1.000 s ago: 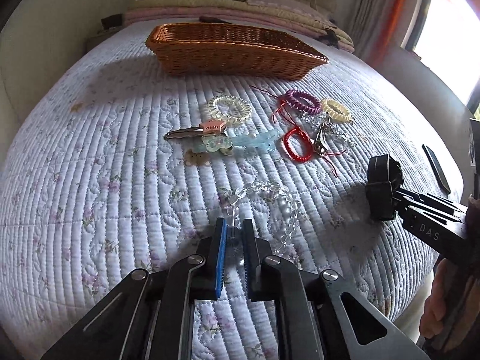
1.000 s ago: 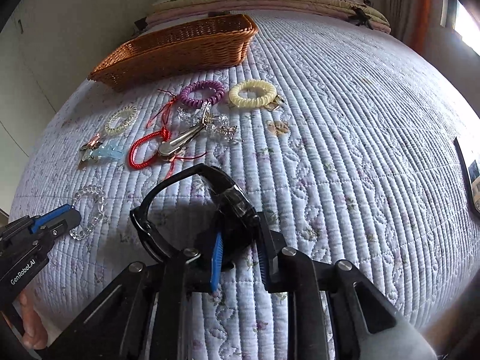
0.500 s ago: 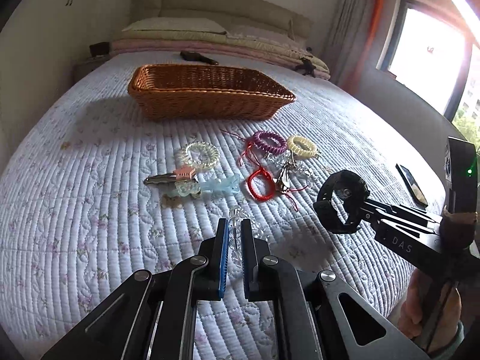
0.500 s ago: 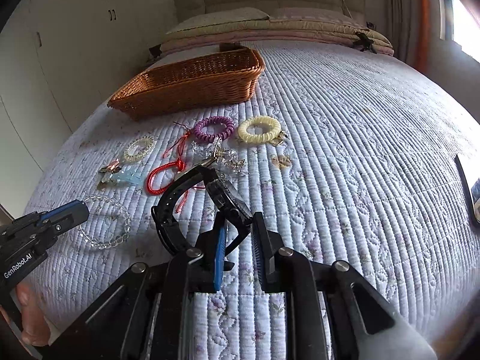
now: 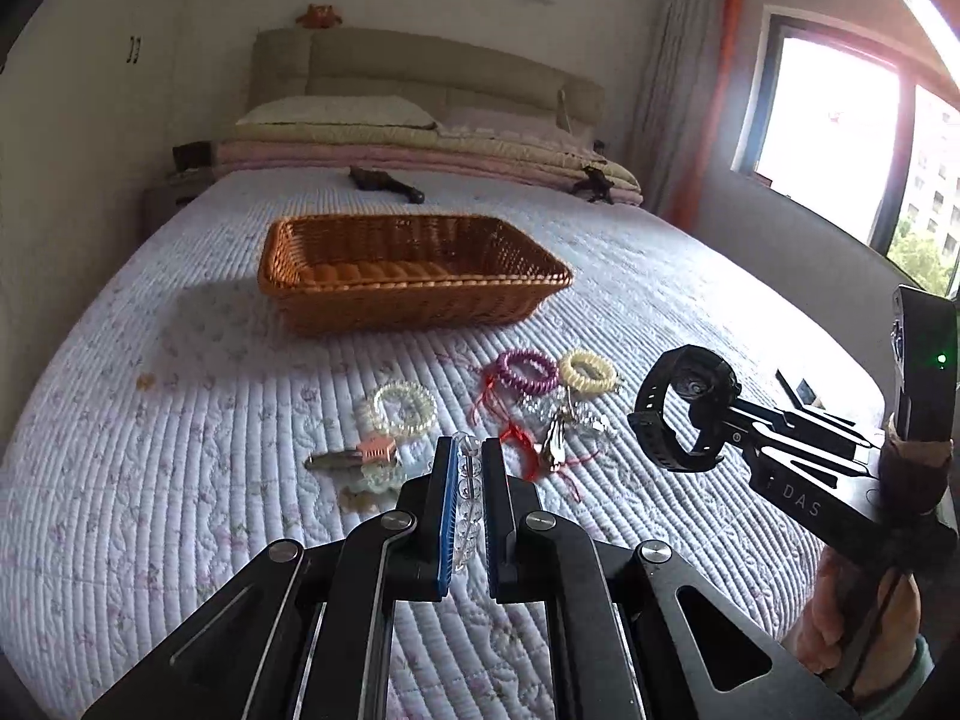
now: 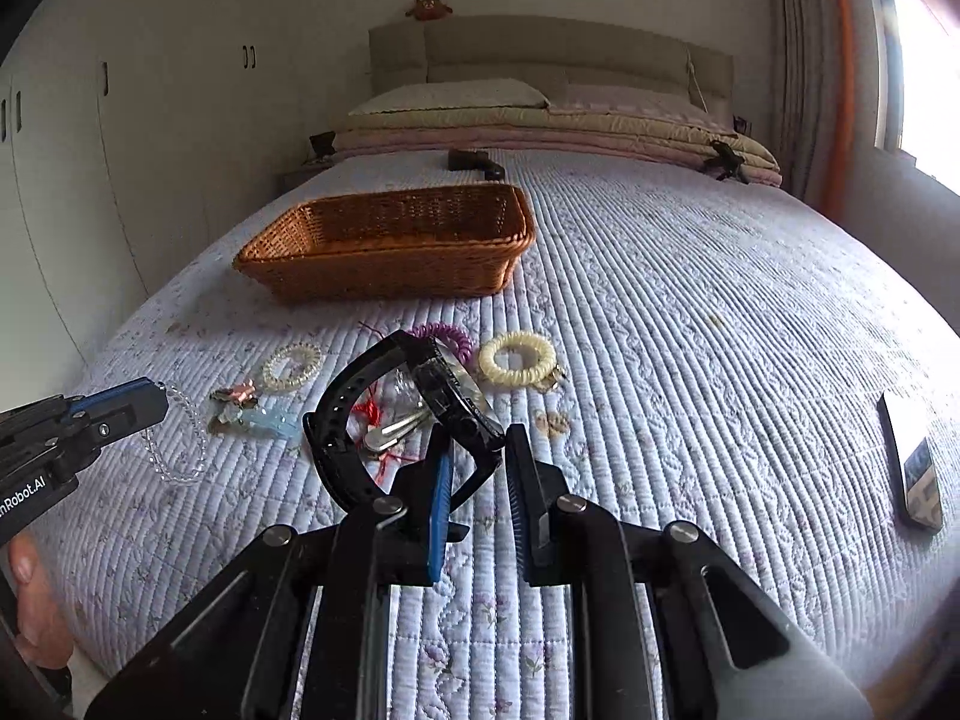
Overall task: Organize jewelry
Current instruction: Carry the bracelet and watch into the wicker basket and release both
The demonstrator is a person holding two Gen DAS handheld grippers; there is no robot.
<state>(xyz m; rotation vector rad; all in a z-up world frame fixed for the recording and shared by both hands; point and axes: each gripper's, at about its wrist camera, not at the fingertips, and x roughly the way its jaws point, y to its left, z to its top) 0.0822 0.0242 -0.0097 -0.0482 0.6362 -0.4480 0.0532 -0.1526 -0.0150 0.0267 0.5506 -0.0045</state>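
1. Left gripper pinches a clear glass-bead bracelet, lifted over the near quilted bedspread.
2. Right gripper clamps a black rubber-strapped wristwatch, with the brown wicker basket lying farther off.

quilted bed, beige headboard, bright window

A home bedroom: a wide bed under a pale floral quilted bedspread, a padded beige headboard, stacked folded quilts, white built-in wardrobes, and a curtained window.
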